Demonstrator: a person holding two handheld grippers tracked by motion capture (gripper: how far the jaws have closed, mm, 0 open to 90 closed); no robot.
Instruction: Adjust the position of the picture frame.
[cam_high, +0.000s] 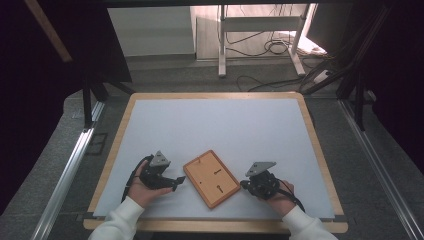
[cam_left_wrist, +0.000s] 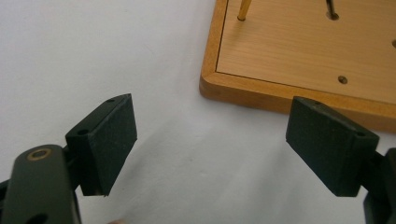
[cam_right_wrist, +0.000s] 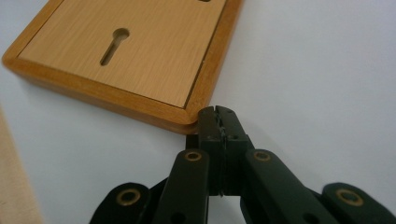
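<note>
- The wooden frame (cam_high: 211, 178) is flat, light brown, with a darker rim and keyhole slots, lying back-up on the white tabletop (cam_high: 215, 125).
- My left gripper (cam_left_wrist: 210, 140) sits just beside the frame, jaws wide apart, holding nothing.
- My right gripper (cam_right_wrist: 219, 122) is at the frame's corner, jaws pressed together, empty.

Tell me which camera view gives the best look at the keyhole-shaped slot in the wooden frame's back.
The right gripper view: the keyhole slot sits close and sharp, round end and narrow tail both clear in the wooden frame. The high view shows it as a small dark mark. The left gripper view catches a frame corner with small holes.
</note>
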